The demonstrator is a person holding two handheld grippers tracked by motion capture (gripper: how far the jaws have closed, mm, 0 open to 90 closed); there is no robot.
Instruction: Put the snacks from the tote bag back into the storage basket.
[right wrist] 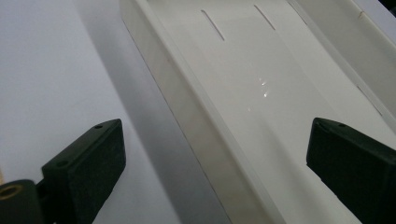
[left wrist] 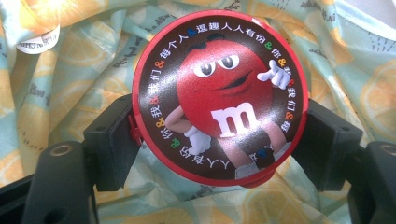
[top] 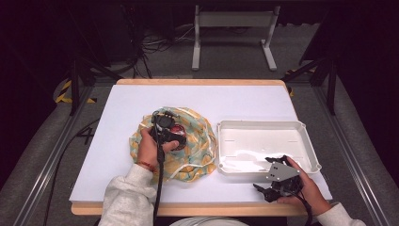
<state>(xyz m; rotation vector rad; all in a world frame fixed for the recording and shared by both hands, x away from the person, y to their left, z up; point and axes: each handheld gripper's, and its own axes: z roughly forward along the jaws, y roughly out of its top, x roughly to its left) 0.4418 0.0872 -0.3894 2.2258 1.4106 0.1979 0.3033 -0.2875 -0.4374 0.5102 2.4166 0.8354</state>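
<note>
Left gripper (left wrist: 219, 135) clamped on a round red candy tin (left wrist: 219, 95), one black pad pressed against each side of its rim. Printed lid facing the camera in the left gripper view: red cartoon figure with a white "m", ring of small characters around the edge. Lower rim of the tin at 6 o'clock partly in shadow; side wall and depth of the tin hidden behind the lid. Beneath it, a crumpled cloth (left wrist: 60, 60) printed with lemon slices on pale green, with a white label (left wrist: 39, 41) at 10 o'clock, its lettering too small to read.

In the high view, left gripper (top: 170, 132) over the middle of the cloth (top: 197, 141), at about 9 o'clock from the white tray (top: 306, 141); tin there reduced to a small red patch (top: 177, 129), mostly covered by the gripper body and the left hand (top: 148, 148). Cable trailing down toward the table's near edge.

Right gripper (top: 275, 181) resting at the tray's 6 o'clock corner, held in the right hand (top: 306, 188), jaws spread wide with nothing between them. In the right gripper view, gripper (right wrist: 224, 154) straddling the tray's near wall (right wrist: 205, 135); tray floor bare, far rim cut off by the frame at 1 o'clock. White table (top: 117, 117) underneath, its wooden near edge partly hidden by sleeves.
</note>
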